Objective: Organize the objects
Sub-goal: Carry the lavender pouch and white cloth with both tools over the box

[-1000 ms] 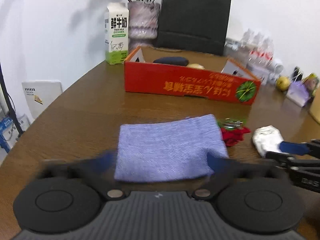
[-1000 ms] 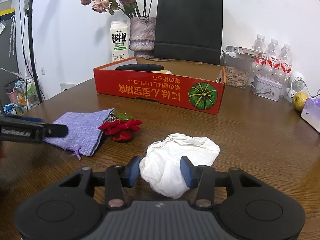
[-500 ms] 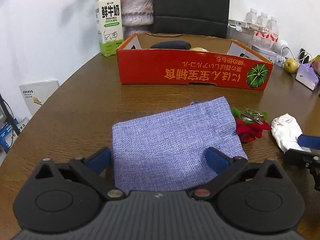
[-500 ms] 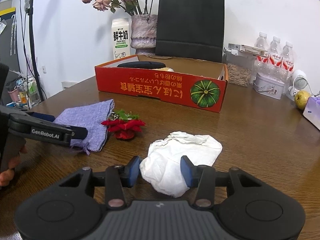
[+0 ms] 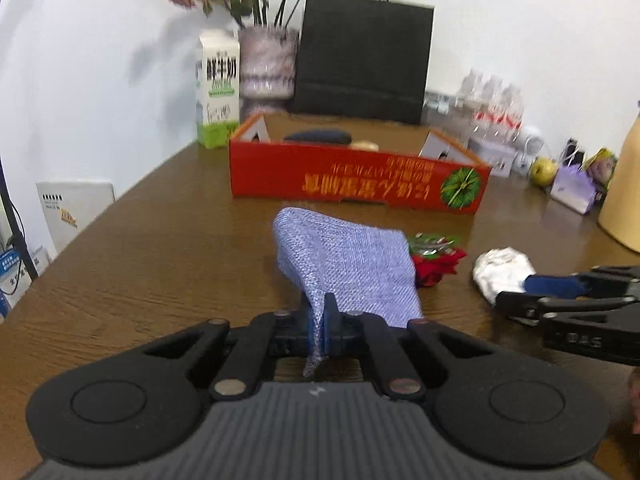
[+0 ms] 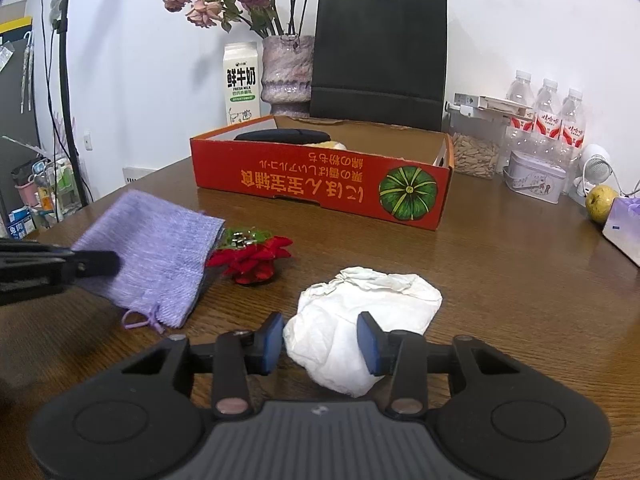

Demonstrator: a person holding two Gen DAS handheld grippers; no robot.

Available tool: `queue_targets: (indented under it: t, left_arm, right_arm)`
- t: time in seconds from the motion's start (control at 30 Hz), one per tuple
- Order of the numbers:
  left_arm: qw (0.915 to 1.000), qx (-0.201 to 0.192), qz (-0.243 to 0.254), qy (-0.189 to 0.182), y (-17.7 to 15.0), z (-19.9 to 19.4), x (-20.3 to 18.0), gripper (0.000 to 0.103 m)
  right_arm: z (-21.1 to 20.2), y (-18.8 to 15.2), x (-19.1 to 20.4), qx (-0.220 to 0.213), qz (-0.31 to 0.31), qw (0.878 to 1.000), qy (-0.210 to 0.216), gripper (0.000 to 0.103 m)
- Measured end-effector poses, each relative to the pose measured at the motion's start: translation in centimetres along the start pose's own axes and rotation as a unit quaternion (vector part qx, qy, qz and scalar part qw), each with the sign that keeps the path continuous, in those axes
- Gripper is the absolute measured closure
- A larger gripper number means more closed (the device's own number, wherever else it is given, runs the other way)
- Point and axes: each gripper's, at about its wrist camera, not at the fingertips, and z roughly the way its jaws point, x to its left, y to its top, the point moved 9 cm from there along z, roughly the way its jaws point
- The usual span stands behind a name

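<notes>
The left gripper (image 5: pixel 319 322) is pinching the woven lilac pouch (image 5: pixel 352 268), having just closed. The right gripper (image 6: pixel 320 344) is squeezing crumpled white paper (image 6: pixel 360 320); its underside is hidden.

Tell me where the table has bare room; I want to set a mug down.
Bare table lies between the red box, white wad and purple carton. Another patch: left of the purple pouch. Crowded: pouch, red flower, wad.

On the brown wooden table (image 6: pixel 500 272), my purple woven pouch (image 6: pixel 156 256) lies left of the red paper flower (image 6: pixel 252 260); the crumpled white cloth (image 6: pixel 360 312) sits right, the red cardboard box (image 6: pixel 320 184) behind.
</notes>
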Motion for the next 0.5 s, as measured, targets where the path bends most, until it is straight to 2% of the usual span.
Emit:
queue_targets:
  t: [0.1,0.2,0.23,0.27,0.3,0.33,0.5]
  left_arm:
    - [0.9998,-0.014,-0.002,-0.014,0.6,-1.4,-0.2,0.098]
    - [0.9993,-0.029,0.0,-0.022,1.4,-2.4,-0.3,0.098]
    - [0.9992,-0.032,0.0,-0.023,1.6,-2.6,-0.3,0.098]
    - [0.9992,-0.033,0.0,-0.024,1.7,-2.7,-0.3,0.098]
    - [0.9992,-0.033,0.0,-0.023,1.7,-2.7,-0.3,0.098]
    - [0.9992,-0.032,-0.002,-0.023,1.7,-2.6,-0.2,0.098]
    - [0.9992,-0.029,-0.012,-0.024,1.8,-2.3,0.1,0.098]
  right_arm:
    - [-0.5,0.0,-0.1,-0.007,0.001,1.0,-0.005,0.069]
    - [-1.1,-0.1,-0.1,-0.014,0.005,1.0,-0.006,0.069]
    - [-1.3,0.0,-0.2,-0.017,0.008,1.0,-0.008,0.063]
    - [-1.3,0.2,-0.4,-0.017,0.011,1.0,-0.01,0.052]
    - [-1.2,0.3,-0.7,-0.013,0.016,1.0,-0.014,0.017]
    - [-1.0,0.4,-1.1,-0.009,0.021,0.999,-0.023,0.001]
    - [1.7,0.8,-2.0,0.035,0.05,0.997,-0.043,0.0]
